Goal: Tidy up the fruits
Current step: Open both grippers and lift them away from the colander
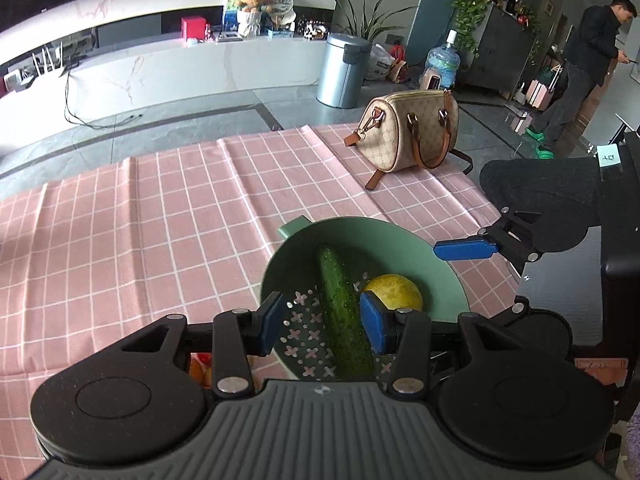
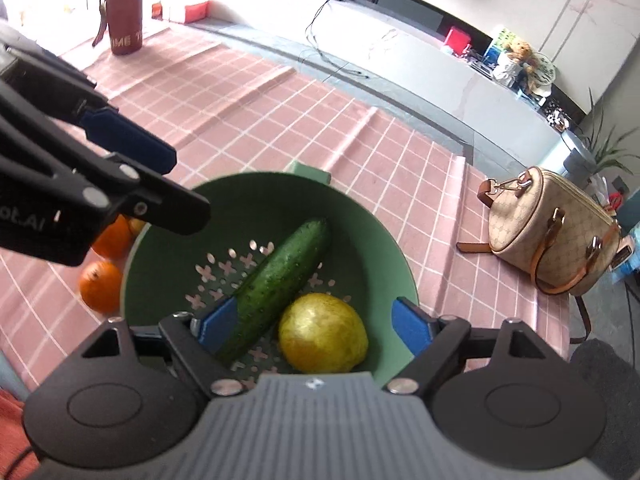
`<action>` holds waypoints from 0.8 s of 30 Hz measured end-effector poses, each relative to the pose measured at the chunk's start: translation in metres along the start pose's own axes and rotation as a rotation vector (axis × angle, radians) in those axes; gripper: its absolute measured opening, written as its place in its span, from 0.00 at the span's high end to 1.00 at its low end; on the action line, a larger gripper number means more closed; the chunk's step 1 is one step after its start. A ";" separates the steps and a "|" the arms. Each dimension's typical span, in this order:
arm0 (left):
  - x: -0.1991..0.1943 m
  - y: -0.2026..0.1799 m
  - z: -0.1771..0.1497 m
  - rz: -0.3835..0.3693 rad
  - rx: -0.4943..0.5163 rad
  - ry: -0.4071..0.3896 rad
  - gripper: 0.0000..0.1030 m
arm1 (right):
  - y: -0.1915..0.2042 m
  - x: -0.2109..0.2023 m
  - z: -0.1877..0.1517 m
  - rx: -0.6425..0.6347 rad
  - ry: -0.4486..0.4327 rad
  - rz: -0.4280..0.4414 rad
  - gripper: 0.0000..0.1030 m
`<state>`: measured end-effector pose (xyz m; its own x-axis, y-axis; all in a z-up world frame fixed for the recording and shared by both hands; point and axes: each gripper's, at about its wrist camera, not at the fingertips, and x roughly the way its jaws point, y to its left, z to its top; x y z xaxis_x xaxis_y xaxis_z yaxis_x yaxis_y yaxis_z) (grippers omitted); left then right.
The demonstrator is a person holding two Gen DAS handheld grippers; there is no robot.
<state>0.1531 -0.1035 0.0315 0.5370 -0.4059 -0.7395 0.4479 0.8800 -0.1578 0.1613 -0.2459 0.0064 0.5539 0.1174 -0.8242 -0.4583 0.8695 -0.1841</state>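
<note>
Both your left gripper (image 1: 325, 322) and right gripper (image 2: 316, 326) hang open and empty above the green colander (image 2: 362, 240), where a cucumber (image 2: 280, 280) and lemon (image 2: 323, 334) lie.

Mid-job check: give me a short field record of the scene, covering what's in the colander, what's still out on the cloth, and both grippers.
container: green plastic colander on pink checked tablecloth
in colander: dark green cucumber, lying diagonally; yellow round fruit beside it
outside colander: two oranges on the cloth by its rim
left gripper: open, empty, above the colander
right gripper: open wide, empty, above the colander
other: beige patterned handbag at the far side of the cloth
</note>
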 end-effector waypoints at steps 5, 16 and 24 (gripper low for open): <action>-0.038 0.019 -0.019 0.043 -0.004 -0.044 0.49 | 0.025 -0.032 -0.001 0.175 -0.092 0.038 0.21; -0.062 0.070 -0.080 0.110 -0.057 -0.042 0.49 | 0.110 -0.046 -0.024 0.406 -0.206 0.151 0.32; -0.040 0.089 -0.109 0.123 -0.023 -0.043 0.49 | 0.139 -0.009 -0.040 0.481 -0.133 0.132 0.49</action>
<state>0.0938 0.0178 -0.0242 0.6171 -0.3040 -0.7257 0.3603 0.9292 -0.0829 0.0646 -0.1455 -0.0332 0.6105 0.2741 -0.7431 -0.1761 0.9617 0.2100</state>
